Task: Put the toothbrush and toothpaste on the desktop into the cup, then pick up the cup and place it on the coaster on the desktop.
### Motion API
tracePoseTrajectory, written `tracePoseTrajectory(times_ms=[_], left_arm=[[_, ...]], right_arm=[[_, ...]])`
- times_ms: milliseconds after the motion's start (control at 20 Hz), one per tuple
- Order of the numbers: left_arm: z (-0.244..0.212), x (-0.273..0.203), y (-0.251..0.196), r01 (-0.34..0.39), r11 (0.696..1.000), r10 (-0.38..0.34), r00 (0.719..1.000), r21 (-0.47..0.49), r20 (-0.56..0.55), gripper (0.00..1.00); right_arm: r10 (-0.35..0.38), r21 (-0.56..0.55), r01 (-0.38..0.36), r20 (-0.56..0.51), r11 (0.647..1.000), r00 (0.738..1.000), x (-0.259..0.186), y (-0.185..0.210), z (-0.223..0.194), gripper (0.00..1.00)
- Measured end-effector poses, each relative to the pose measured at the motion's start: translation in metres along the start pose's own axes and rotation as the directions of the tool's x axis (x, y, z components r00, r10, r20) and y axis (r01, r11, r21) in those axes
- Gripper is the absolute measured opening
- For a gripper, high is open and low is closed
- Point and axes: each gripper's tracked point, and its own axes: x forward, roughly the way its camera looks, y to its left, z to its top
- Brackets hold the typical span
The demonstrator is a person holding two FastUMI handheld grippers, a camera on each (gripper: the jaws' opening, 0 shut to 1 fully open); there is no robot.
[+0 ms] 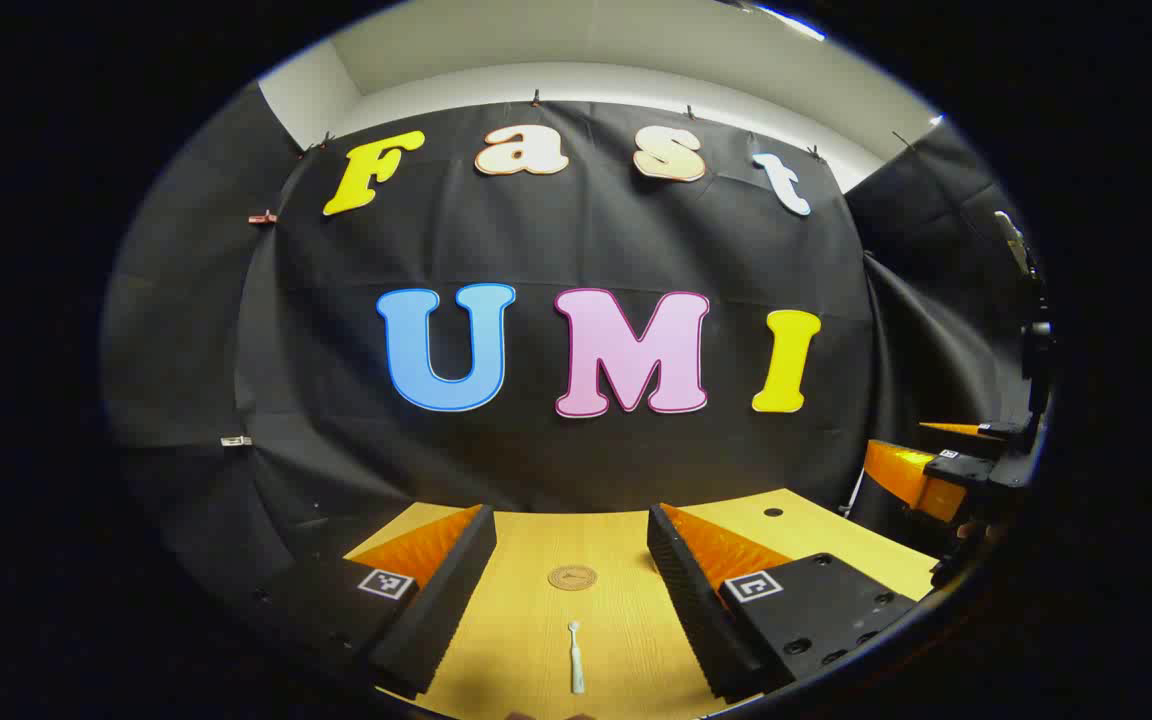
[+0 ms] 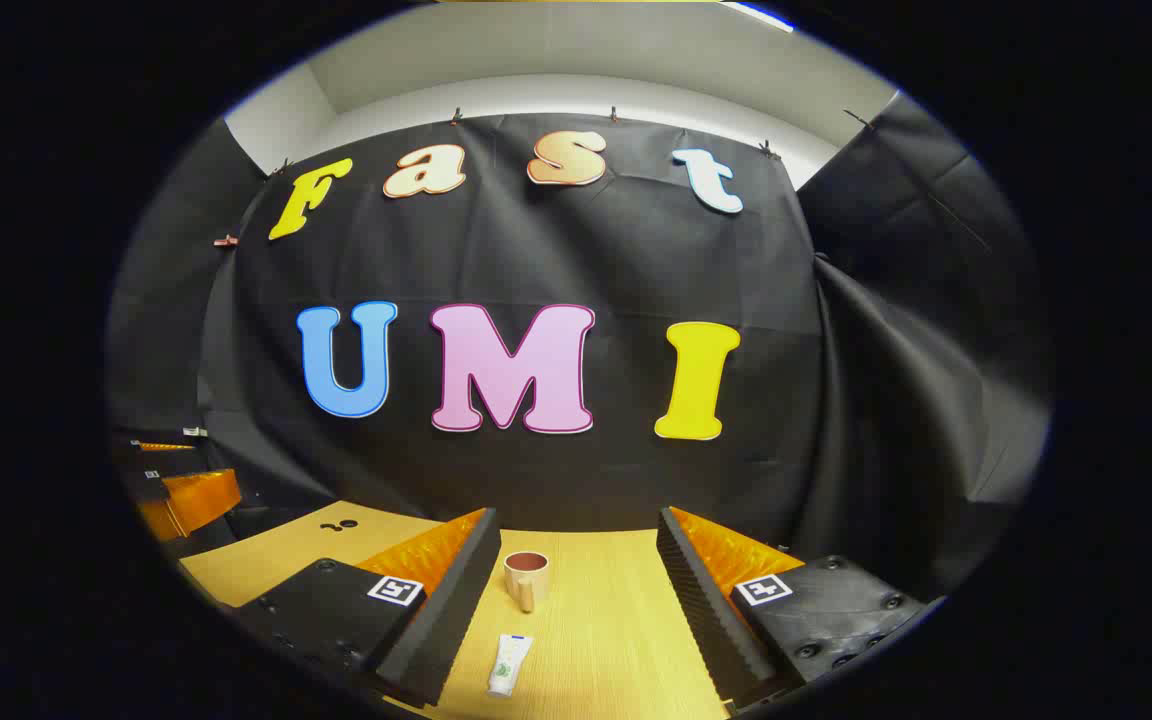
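Note:
In the left gripper view a pale toothbrush (image 1: 576, 657) lies lengthwise on the wooden desktop (image 1: 526, 640), head pointing away, with a round brown coaster (image 1: 572, 577) beyond it. My left gripper (image 1: 570, 575) hovers above them, open and holding nothing. The right gripper shows at that view's right edge (image 1: 946, 470). In the right gripper view a beige cup (image 2: 526, 579) with a dark inside stands upright, handle toward me. A white toothpaste tube (image 2: 509, 664) lies in front of it. My right gripper (image 2: 576, 580) is open above both, holding nothing.
The black cloth wall (image 1: 576, 300) rises straight behind the desktop's far edge. A small dark hole (image 1: 773, 512) marks the desktop at the back right. In the right gripper view the left gripper (image 2: 186, 495) sits at the far left.

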Motion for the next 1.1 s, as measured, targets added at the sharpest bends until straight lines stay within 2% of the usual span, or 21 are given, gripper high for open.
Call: tracePoseTrajectory(times_ms=[600,850,1100], left_arm=[[-0.011,0.005,0.001,0.017,1.000,-0.017,0.999,0.001,-0.037,0.97],[-0.017,0.007,0.001,0.014,1.000,-0.015,0.998,-0.028,-0.061,0.97],[-0.024,0.007,0.009,-0.011,0.999,0.008,0.997,-0.036,-0.077,0.97]], right_arm=[[0.024,-0.001,-0.025,-0.043,1.000,0.999,0.003,0.010,-0.015,0.97],[0.053,-0.014,-0.054,-0.072,0.998,0.996,0.003,0.018,-0.023,0.97],[0.075,0.013,-0.074,-0.154,0.997,0.985,0.011,0.023,-0.044,0.97]])
